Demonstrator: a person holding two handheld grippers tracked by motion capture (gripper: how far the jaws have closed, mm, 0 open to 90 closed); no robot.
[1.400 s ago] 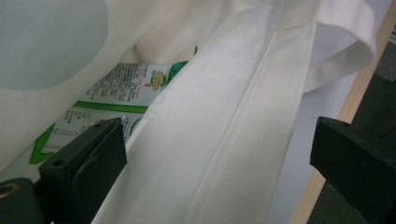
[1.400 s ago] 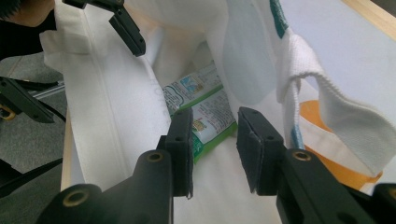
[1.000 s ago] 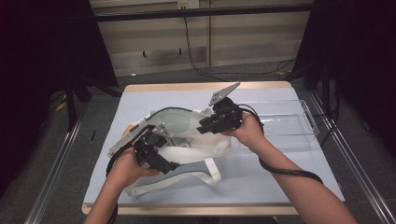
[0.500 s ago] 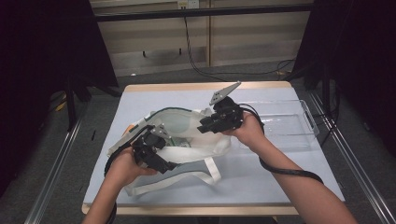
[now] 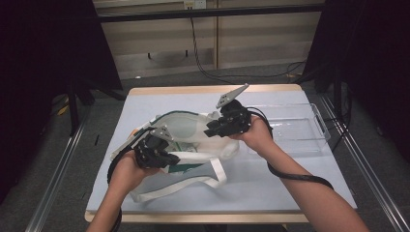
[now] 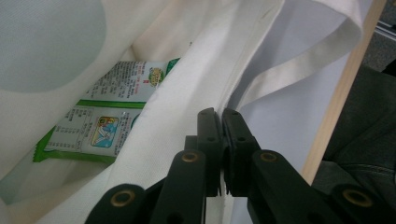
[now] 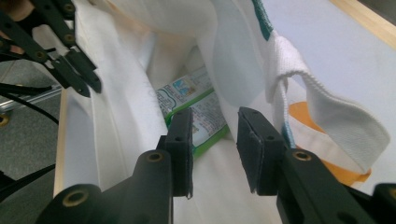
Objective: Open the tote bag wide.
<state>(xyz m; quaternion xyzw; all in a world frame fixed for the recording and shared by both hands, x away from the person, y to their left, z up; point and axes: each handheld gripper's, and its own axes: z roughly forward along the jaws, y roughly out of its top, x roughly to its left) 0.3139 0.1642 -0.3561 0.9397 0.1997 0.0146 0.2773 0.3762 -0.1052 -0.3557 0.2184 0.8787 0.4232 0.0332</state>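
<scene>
Between left gripper (image 6: pixel 222 116) fingers — tote bag (image 6: pixel 187 93) rim, just pinched.

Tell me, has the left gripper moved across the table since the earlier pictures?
No. The left gripper keeps its place against the table's near edge; only its jaws have just closed onto the bag's rim.

Tote bag (image 5: pixel 193 140) lies on the counter (image 5: pixel 290 179), left of centre, mouth open. Snack packet (image 6: pixel 107 126) sits inside the bag. Clear tray (image 5: pixel 300 128) rests at 3 o'clock of the bag, just beside it. Bag straps (image 5: pixel 193 181) trail toward 6 o'clock. Left tongs (image 5: pixel 167 157) at the bag's 7 o'clock rim, right tongs (image 5: pixel 212 131) at its 2 o'clock rim.
</scene>
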